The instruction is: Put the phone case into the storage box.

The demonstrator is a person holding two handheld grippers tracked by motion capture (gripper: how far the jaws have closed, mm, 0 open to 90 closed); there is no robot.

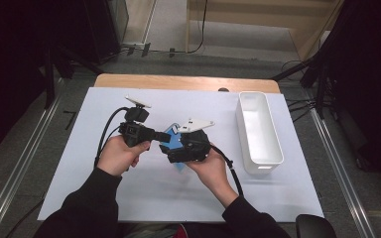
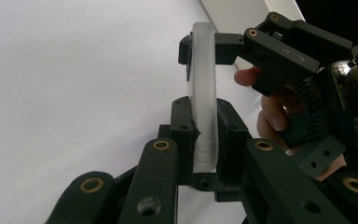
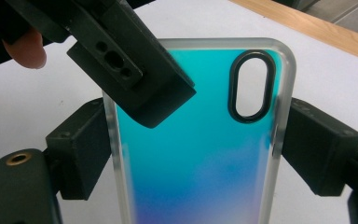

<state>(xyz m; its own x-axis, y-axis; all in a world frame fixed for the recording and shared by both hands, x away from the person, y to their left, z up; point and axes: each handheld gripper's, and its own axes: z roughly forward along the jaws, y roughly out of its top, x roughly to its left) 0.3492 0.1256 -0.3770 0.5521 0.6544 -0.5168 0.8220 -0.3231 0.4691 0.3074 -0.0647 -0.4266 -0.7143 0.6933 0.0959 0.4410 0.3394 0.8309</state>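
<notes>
A translucent phone case [image 1: 171, 136] with a blue-to-teal back hangs above the white sheet, between both grippers. In the left gripper view the case [image 2: 204, 93] stands edge-on, and my left gripper [image 2: 205, 121] is shut across its thickness. In the right gripper view the case [image 3: 200, 154] faces me with its oval camera cut-out at the upper right. My right gripper [image 3: 196, 149] spans the case's width, with one pad against each long side. A finger of the left gripper [image 3: 135, 70] covers the case's upper left corner. From above, the left gripper [image 1: 159, 135] comes in from the left, the right gripper [image 1: 174, 148] from below.
A white sheet [image 1: 104, 188] covers the wooden table [image 1: 178, 82]. A long white bin [image 1: 259, 126], empty as far as I see, stands at the right of the sheet. Both forearms enter from the bottom edge. Dark stands flank the table.
</notes>
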